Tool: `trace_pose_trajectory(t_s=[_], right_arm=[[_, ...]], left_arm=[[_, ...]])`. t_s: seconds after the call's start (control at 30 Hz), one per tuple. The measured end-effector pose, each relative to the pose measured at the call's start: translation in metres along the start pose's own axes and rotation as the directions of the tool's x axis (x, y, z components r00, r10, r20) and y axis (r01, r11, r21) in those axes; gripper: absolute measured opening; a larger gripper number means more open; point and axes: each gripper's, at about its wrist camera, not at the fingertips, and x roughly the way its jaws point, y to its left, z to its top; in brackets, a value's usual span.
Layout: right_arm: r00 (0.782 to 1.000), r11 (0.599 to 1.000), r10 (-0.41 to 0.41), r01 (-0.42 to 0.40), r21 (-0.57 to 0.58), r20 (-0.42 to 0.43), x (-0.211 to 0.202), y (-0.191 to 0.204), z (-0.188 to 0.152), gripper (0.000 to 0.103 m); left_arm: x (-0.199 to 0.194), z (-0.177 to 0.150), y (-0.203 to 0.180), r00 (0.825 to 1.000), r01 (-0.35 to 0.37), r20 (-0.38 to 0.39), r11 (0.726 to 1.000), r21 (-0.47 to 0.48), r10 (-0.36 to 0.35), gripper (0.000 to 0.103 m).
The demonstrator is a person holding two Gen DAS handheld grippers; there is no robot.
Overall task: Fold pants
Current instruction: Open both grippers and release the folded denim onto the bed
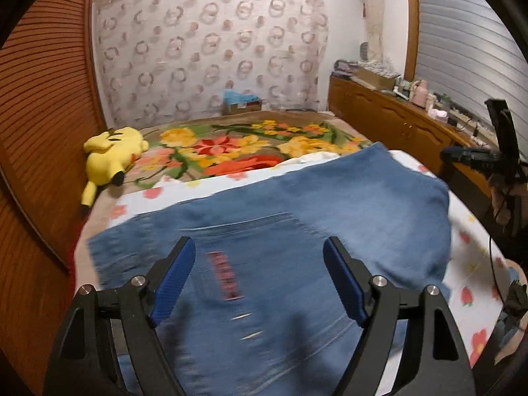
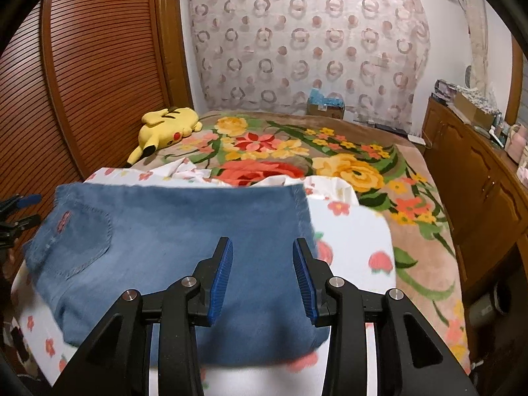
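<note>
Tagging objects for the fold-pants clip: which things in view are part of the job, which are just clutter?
Job: blue jeans, folded on the white flowered sheet; left gripper and right gripper, both open above them.

Clutter: yellow plush toy, floral blanket, cardboard box, wooden dresser.

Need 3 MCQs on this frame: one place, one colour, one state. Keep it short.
1. Where does the plush toy lie?
A. on the folded jeans
B. at the bed's far left, by the wardrobe
C. on the dresser

2. What colour are the jeans?
A. blue
B. black
C. red

3. How is the left gripper?
A. shut on the jeans
B. open, holding nothing
C. shut on the toy

Key: 1 B, it lies on the floral blanket beside the slatted door. 2 A, blue denim. 3 B, its jaws stand wide above the denim.
</note>
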Motion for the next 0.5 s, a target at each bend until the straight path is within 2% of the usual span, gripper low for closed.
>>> trace_pose_trajectory(t_s=[0.3,0.5], right_arm=[[0.999,0.999,0.03,-0.029,0.034,-0.029,-0.014,0.002,-0.02,0.039],[0.999,0.999,0.013,-0.012,0.037,-0.031,-0.014,0.007,-0.026,0.039]], left_arm=[[0.021,-0.003,-0.035,0.999,0.02,-0.031,1.0,-0.011,-0.02,0.08],[0.037,-0.01,-0.043,0.997,0.02,-0.069,1.0,0.0,-0.02,0.08]])
